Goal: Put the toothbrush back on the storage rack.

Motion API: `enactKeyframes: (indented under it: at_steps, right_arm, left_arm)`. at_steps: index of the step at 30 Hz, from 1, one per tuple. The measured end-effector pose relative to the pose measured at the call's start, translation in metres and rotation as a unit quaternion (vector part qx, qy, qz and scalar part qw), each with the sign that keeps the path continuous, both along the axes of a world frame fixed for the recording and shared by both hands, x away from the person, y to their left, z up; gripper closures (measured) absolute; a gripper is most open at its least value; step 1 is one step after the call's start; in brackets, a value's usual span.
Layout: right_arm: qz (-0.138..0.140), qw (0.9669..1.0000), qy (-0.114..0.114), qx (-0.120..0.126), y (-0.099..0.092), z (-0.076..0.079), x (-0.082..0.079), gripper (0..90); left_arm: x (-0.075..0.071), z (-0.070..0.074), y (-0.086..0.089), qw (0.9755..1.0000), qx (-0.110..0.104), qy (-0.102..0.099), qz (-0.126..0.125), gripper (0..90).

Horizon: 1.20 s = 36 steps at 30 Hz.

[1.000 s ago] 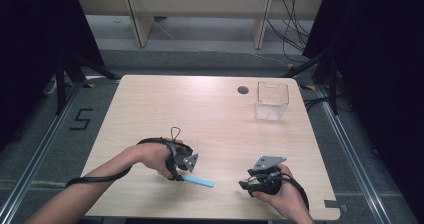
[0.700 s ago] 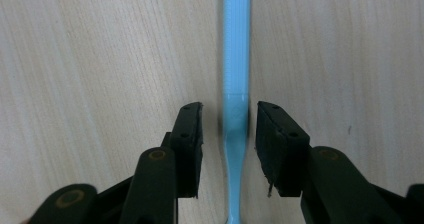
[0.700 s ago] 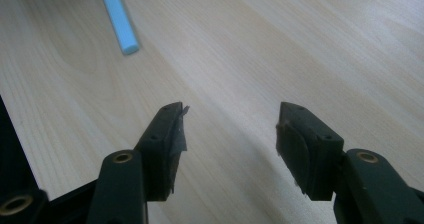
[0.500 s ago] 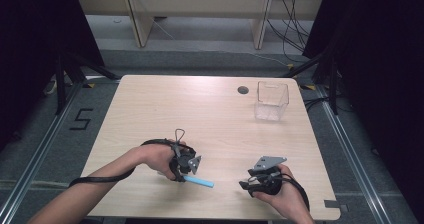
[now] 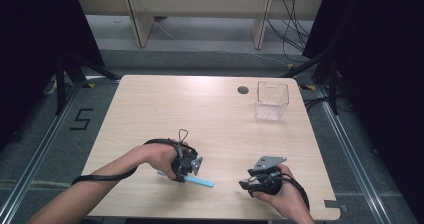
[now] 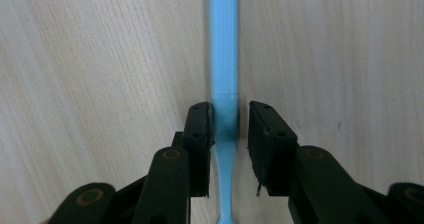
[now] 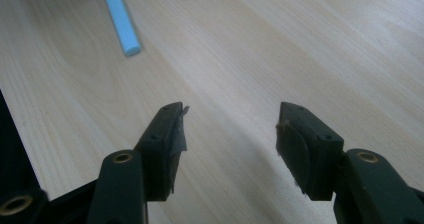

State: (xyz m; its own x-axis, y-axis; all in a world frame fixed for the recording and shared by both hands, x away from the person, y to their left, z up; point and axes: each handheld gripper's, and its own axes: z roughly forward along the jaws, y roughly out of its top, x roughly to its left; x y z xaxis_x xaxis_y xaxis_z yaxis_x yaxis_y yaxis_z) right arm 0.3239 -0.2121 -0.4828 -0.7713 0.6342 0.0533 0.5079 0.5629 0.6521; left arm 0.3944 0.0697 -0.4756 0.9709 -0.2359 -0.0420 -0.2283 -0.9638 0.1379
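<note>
A light blue plastic stick (image 5: 201, 182) lies flat on the wooden table (image 5: 200, 114) near its front edge. My left gripper (image 5: 186, 176) points down over the stick's near end. In the left gripper view the stick (image 6: 223, 44) runs straight up between the jaws of my left gripper (image 6: 230, 121). These jaws have just been closing: one pad touches the stick and a thin gap remains at the other. My right gripper (image 5: 245, 184) rests low to the right of the stick. In the right gripper view my right gripper (image 7: 230, 129) stands open over bare wood, with the stick's far end (image 7: 120, 19) at the upper left.
A clear plastic box (image 5: 272, 101) stands at the back right of the table. A small dark round hole (image 5: 243, 90) sits just left of it. Dark curtains and metal frame legs surround the table.
</note>
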Motion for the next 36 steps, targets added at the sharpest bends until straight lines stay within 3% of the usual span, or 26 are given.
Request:
enactKeyframes:
  at_steps: [2, 3, 4, 15, 18, 36]
  right_arm:
    - [-0.003, 1.0000, 0.002, 0.001, 0.0000, 0.0003, -0.0007, 45.2]
    - [-0.005, 1.0000, 0.004, 0.001, -0.0001, 0.0010, -0.0010, 45.2]
    - [-0.010, 0.9999, 0.003, 0.007, 0.0007, 0.0000, -0.0015, 45.2]
    - [-0.003, 1.0000, -0.005, 0.005, 0.0002, -0.0005, -0.0006, 45.2]
    - [-0.006, 1.0000, 0.005, 0.003, 0.0004, 0.0007, -0.0020, 45.2]
    - [-0.006, 1.0000, 0.003, 0.002, 0.0000, 0.0009, -0.0020, 45.3]
  left_arm:
    - [0.0001, -0.0003, -0.0010, 1.0000, 0.003, 0.001, -0.003, 71.0]
    - [0.0017, 0.0006, -0.0020, 0.9998, 0.013, -0.005, -0.017, 71.2]
    - [-0.0004, -0.0008, -0.0018, 1.0000, 0.002, 0.001, -0.003, 71.3]
    - [0.0003, -0.0012, -0.0032, 0.9999, 0.006, -0.005, -0.010, 76.0]
    - [0.0005, -0.0023, -0.0031, 0.9999, 0.008, -0.005, -0.011, 76.6]
    - [-0.0003, -0.0021, -0.0036, 0.9998, 0.012, -0.007, -0.012, 78.2]
